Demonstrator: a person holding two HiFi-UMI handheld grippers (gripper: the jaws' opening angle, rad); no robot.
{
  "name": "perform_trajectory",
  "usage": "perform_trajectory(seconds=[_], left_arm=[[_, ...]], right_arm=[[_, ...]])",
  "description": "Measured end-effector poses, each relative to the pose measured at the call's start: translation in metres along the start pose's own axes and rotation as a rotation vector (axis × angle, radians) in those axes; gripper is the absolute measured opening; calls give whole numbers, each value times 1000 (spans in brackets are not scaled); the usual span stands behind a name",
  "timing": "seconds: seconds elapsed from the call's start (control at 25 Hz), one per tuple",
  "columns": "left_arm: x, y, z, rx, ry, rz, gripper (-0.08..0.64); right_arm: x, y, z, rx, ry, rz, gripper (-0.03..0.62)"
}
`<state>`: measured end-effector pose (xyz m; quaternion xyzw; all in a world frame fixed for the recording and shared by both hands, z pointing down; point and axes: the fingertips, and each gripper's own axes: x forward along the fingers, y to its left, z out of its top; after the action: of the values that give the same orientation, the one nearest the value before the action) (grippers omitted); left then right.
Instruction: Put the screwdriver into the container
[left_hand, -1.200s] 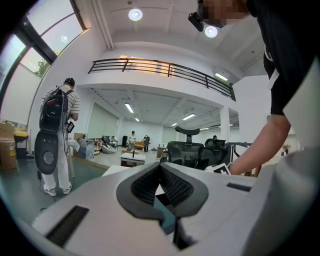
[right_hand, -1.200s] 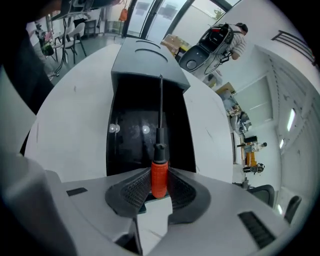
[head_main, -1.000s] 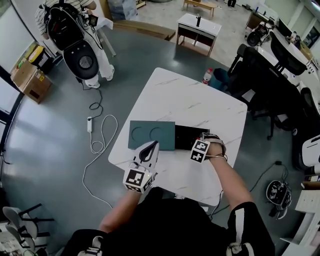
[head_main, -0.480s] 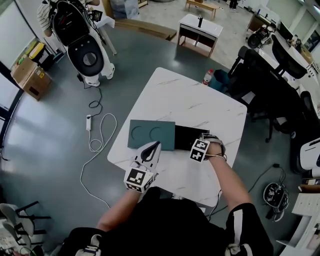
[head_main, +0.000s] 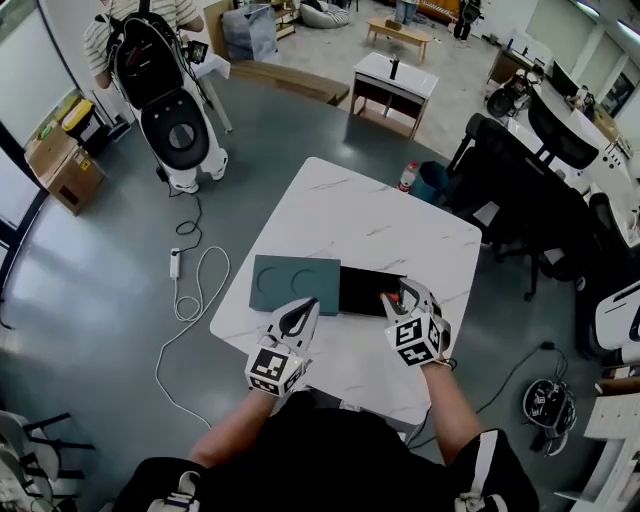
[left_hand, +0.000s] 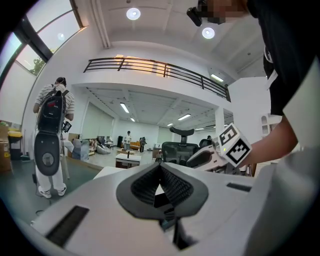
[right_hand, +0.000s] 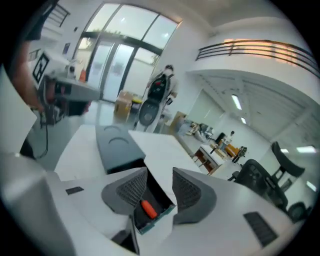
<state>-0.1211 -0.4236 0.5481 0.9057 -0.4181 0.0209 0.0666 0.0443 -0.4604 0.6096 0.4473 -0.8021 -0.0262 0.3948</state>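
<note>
Screwdriver (right_hand: 148, 208) inside dark container (head_main: 360, 290)

Black short-sleeved top (head_main: 340, 450), loose fit, filling 6 o'clock of head view. White stripe (head_main: 484, 450) down right sleeve at 5 o'clock; white marking (head_main: 186, 489) on left sleeve at 7 o'clock. Black head-mounted camera (left_hand: 199, 12) at 12 o'clock in left gripper view.

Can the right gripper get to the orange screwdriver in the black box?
Probably yes. The right gripper hangs just over the open box, its jaws opening, and the screwdriver lies bare below between them, untouched. The lid sits aside.
</note>
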Motion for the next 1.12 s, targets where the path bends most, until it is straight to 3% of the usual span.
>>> perform_trajectory(seconds=[0.16, 0.24, 0.36, 0.56, 1.12], left_arm=[[0, -17, 10, 11, -17, -33, 6], [-1, -24, 13, 17, -22, -41, 6], [1, -33, 16, 20, -24, -42, 6], [3, -50, 29, 29, -41, -61, 6], [5, -79, 50, 56, -79, -95, 6]], right_arm=[[-54, -17, 45, 276, -316, -104, 87], [-77, -20, 54, 342, -427, -144, 42], [-97, -17, 50, 410, -514, -172, 25], [-127, -8, 42, 521, -597, -195, 25], [-157, -10, 40, 477, -611, -229, 23]])
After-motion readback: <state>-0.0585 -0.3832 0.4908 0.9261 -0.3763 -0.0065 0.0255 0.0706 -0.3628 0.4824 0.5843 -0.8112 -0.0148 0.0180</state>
